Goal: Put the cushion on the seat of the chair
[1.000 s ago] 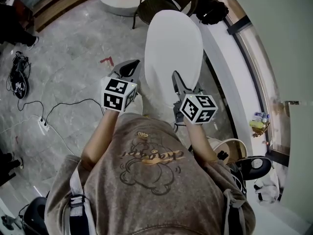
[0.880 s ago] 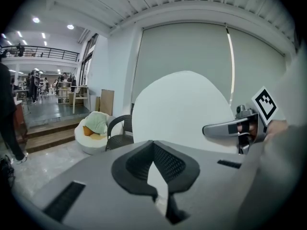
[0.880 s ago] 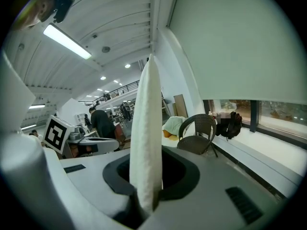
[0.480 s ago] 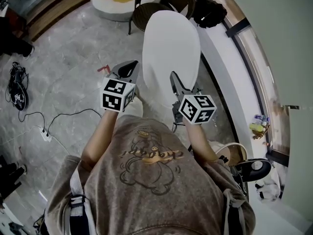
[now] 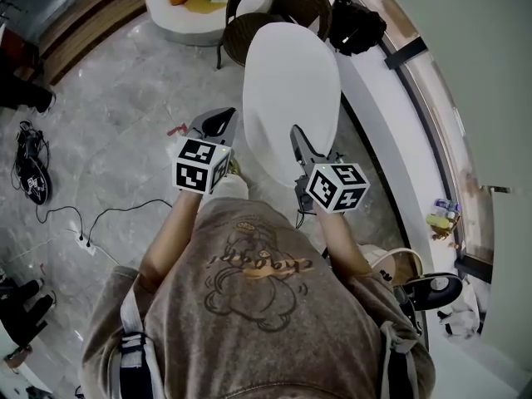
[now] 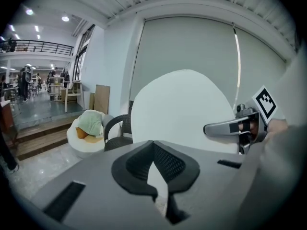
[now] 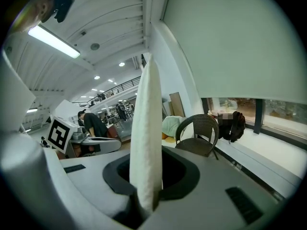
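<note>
Cushion [image 5: 291, 90] sits pinched in the fingers of left gripper [image 5: 219, 125] and right gripper [image 5: 299, 142].

Gripped at its near end by 2 grippers: a white oval cushion [image 5: 291, 90], with the left gripper [image 5: 218, 123] on its left edge and the right gripper [image 5: 299, 140] on its right edge. Held above a grey marble floor [image 5: 125, 115], far end overlapping a dark wicker chair [image 5: 249, 32]. Beyond, a white pouf [image 5: 179, 15]. Right of the chair, a black backpack [image 5: 357, 23] on a white ledge [image 5: 374, 81]. Lower left, cables and 1 power strip [image 5: 86, 241].
</note>
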A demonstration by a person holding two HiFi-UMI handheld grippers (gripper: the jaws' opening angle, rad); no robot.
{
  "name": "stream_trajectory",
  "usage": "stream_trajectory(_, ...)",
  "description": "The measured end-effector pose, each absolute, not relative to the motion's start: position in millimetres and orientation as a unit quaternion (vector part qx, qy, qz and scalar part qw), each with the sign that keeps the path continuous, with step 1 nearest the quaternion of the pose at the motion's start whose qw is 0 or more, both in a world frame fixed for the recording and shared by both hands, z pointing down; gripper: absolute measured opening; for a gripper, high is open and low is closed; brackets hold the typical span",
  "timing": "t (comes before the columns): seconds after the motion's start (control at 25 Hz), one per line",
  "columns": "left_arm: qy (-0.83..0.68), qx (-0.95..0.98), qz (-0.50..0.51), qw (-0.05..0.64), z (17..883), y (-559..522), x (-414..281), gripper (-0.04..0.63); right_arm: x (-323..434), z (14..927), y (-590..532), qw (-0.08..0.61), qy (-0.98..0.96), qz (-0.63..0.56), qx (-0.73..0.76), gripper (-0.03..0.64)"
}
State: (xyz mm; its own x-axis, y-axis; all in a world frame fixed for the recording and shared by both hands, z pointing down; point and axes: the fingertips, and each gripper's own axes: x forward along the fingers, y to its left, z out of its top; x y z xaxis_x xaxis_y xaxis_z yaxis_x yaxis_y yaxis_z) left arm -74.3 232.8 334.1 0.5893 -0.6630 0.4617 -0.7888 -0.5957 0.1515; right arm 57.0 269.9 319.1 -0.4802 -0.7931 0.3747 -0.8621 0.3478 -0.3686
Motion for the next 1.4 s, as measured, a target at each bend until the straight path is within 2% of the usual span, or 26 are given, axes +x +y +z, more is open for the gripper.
stream_trajectory(0.68, -0.364, 0.894, 0.202, 0.165, 343.7, 126.3, -96.5, 0.003, 34.0, 319.3, 168.9, 0.051, -0.793, 0.267, 0.545, 0.072)
stream_trajectory(1.4, -0.353, 0.894, 0.209, 0.18, 355.7, 74.5, -81.7, 0.004, 55.0, 323.7, 115.0, 0.046, -0.784, 0.276, 0.555, 0.072)
